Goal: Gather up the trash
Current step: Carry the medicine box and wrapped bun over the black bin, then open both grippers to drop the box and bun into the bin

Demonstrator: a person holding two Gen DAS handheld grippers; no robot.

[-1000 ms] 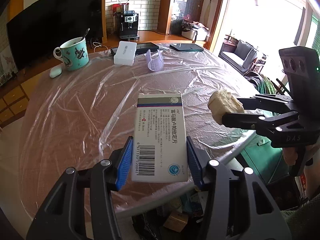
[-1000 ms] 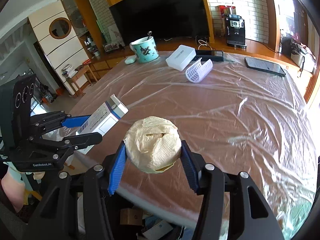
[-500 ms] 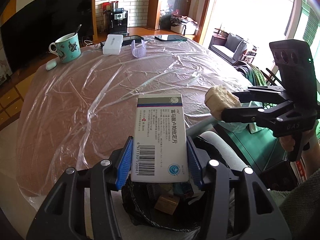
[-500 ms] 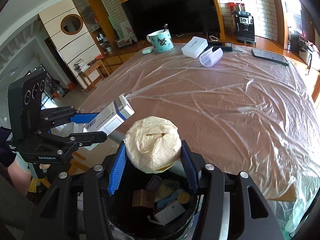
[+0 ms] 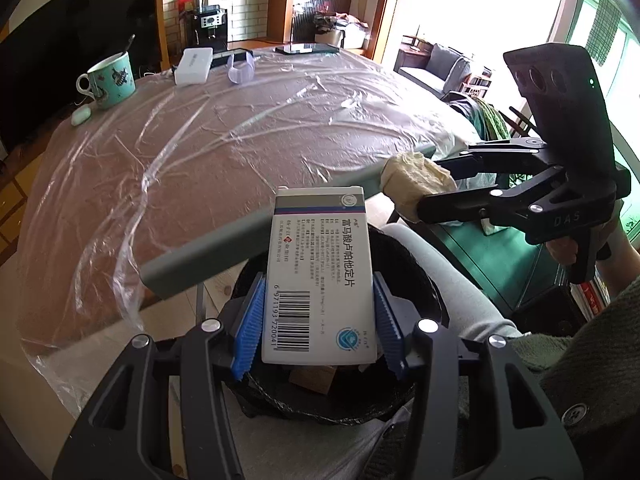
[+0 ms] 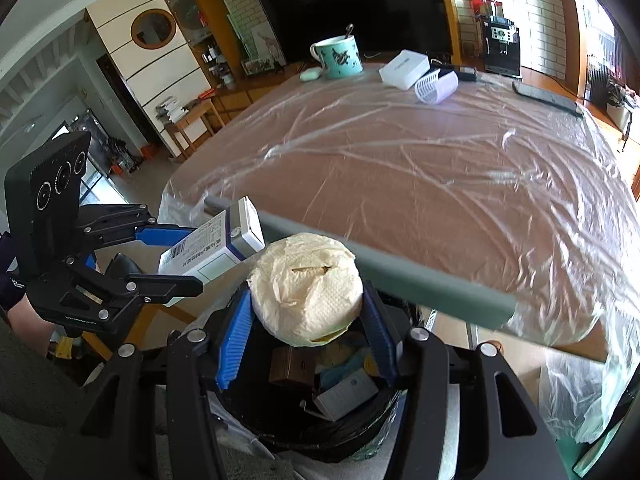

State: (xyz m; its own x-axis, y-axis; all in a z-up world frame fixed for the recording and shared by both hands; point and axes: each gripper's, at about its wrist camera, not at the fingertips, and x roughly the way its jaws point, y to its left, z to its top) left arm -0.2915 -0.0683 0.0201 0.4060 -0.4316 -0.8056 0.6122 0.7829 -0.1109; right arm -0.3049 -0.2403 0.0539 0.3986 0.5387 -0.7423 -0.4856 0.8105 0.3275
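Both loads over the black bin (image 6: 320, 432) below the counter (image 6: 400, 184) edge: left gripper (image 5: 318, 332) jaws clamp the medicine box (image 5: 320, 280), right gripper (image 6: 306, 340) jaws pinch the paper wad (image 6: 306, 288); box seems nearer the rim at 9 o'clock, so centre it, then release low.

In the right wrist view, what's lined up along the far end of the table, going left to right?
Small white case → teal mug → white box → lilac plastic rack → dark tablet.
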